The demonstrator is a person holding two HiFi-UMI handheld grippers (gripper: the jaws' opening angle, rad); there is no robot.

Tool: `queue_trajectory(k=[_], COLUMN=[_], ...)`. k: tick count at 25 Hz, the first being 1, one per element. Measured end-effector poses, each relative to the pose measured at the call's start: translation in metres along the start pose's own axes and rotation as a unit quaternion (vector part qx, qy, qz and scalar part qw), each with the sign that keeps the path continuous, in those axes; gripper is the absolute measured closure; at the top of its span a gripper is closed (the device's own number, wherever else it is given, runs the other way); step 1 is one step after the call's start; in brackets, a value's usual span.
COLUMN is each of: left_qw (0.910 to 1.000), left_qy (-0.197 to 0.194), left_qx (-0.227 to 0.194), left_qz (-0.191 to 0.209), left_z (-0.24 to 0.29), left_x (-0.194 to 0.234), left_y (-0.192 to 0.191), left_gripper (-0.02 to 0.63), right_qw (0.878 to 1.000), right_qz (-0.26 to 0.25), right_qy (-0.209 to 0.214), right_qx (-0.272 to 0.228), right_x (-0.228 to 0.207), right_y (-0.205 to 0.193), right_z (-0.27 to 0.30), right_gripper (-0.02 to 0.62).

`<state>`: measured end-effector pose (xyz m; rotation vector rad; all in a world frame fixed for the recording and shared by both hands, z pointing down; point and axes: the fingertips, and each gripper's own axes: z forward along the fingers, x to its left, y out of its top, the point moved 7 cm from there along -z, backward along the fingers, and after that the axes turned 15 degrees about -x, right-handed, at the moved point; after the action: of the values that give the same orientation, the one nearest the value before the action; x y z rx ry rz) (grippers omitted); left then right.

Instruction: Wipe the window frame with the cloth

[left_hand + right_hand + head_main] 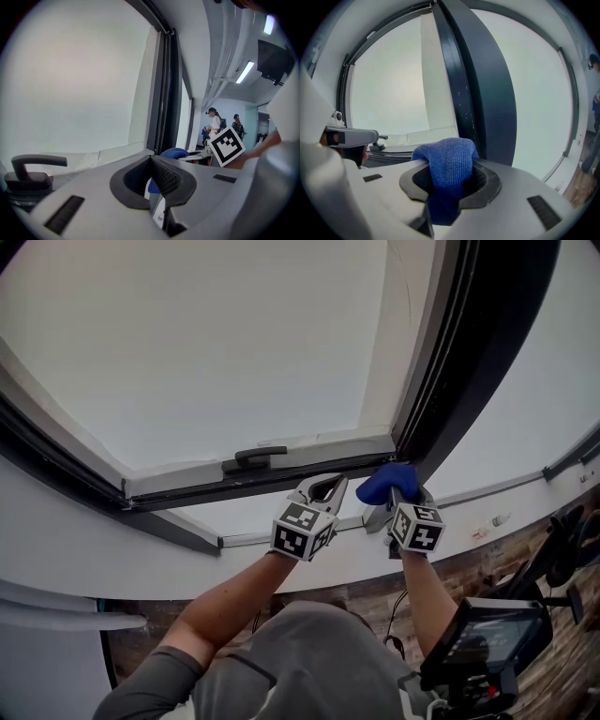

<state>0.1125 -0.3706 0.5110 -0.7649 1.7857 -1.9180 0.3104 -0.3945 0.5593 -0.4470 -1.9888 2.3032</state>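
A blue cloth (384, 480) is bunched in my right gripper (395, 495), which is shut on it and holds it against the lower corner of the dark window frame (427, 381). In the right gripper view the cloth (447, 161) spills over the jaws of the right gripper (450, 172) just in front of the dark upright (480, 93). My left gripper (330, 486) sits close beside it to the left, under the frame's bottom rail, shut with nothing between its pads (151, 159). The cloth (174, 152) shows just beyond them.
A dark window handle (253, 457) sits on the bottom rail, left of both grippers; it also shows as the handle (33, 171). White sill (234, 540) runs below. A screen on a stand (492, 638) is low right. Two people (214, 123) stand far off in the room.
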Motion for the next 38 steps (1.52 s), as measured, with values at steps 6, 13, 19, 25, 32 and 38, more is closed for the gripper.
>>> queue_trajectory(k=[6,13,19,25,32,38], left_qw=[0.9999,0.9993,0.9995,0.9986,0.9972,0.9946], left_qy=[-0.006,0.0,-0.007,-0.032,-0.034,-0.045], left_qx=[0.014,0.027,0.015,-0.007,-0.052,-0.079], left_qz=[0.005,0.024,0.026,0.041,0.041,0.049], left_z=[0.01,0.015,0.016,0.018,0.015,0.008], left_x=[-0.002,0.0,-0.001,-0.011,-0.014,-0.017], left_y=[-0.006,-0.006,0.007,0.036,0.094,0.136], left_gripper=[0.597,0.597,0.597,0.597,0.597,0.597], right_qw=[1.0,1.0,1.0,0.999,0.994,0.989], right_qz=[-0.005,-0.004,-0.021,-0.022,-0.046,-0.061], right_qy=[-0.01,-0.009,-0.002,0.005,0.013,0.026], right_qx=[0.02,0.024,-0.006,-0.044,-0.099,-0.133], right_x=[-0.011,-0.021,-0.014,-0.005,0.011,0.027], right_y=[-0.011,-0.013,0.01,0.046,0.112,0.162], right_z=[0.011,0.026,0.022,0.013,-0.003,-0.013], right_gripper=[0.472,0.472,0.472,0.472,0.472,0.472])
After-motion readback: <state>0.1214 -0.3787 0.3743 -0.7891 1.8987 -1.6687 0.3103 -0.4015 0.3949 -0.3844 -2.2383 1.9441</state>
